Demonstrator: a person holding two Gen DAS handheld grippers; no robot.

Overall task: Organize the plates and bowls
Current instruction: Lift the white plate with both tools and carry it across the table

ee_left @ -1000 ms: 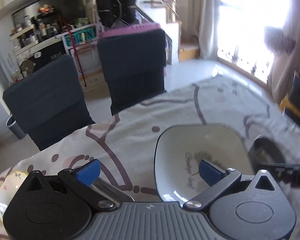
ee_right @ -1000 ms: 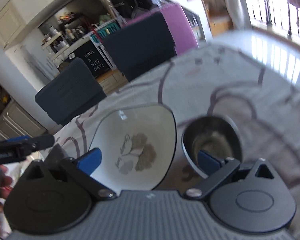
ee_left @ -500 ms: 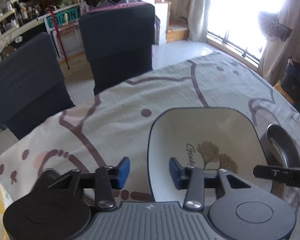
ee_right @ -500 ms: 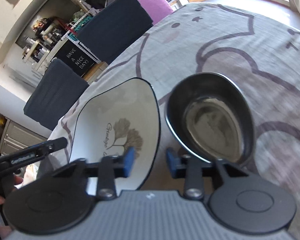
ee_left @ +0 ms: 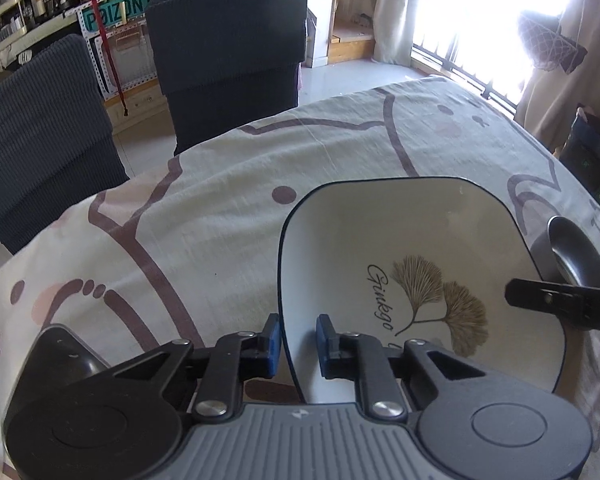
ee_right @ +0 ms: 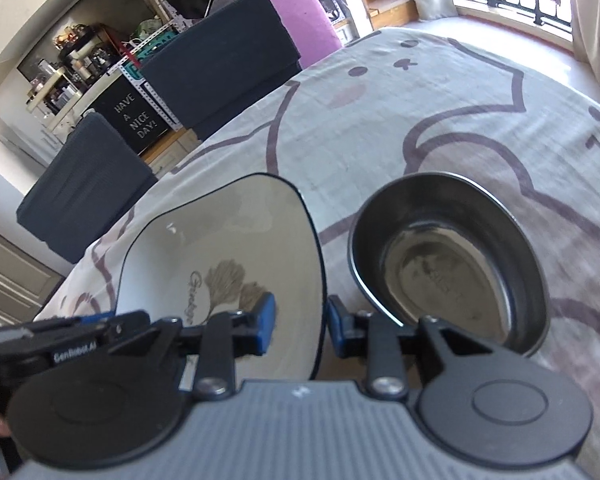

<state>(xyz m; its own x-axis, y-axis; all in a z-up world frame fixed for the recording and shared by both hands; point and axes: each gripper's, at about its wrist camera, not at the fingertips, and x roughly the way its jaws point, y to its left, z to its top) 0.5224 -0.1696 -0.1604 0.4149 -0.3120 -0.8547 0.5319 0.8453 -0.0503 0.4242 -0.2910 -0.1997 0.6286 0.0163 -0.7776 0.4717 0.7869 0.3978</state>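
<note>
Left wrist view shows my left gripper (ee_left: 298,346) straddling the near left rim of the white square plate (ee_left: 416,276); its jaws have just been closing, blue pads almost on the rim, though I cannot tell if they press yet. A second ago both tongs gaped wide above the tablecloth (ee_left: 220,200). My right gripper (ee_right: 300,326) has narrowed around the plate's right rim, gap still visible. Lifting looks close. Only the right wrist view shows the whole steel bowl (ee_right: 448,264), just right of the plate.
</note>
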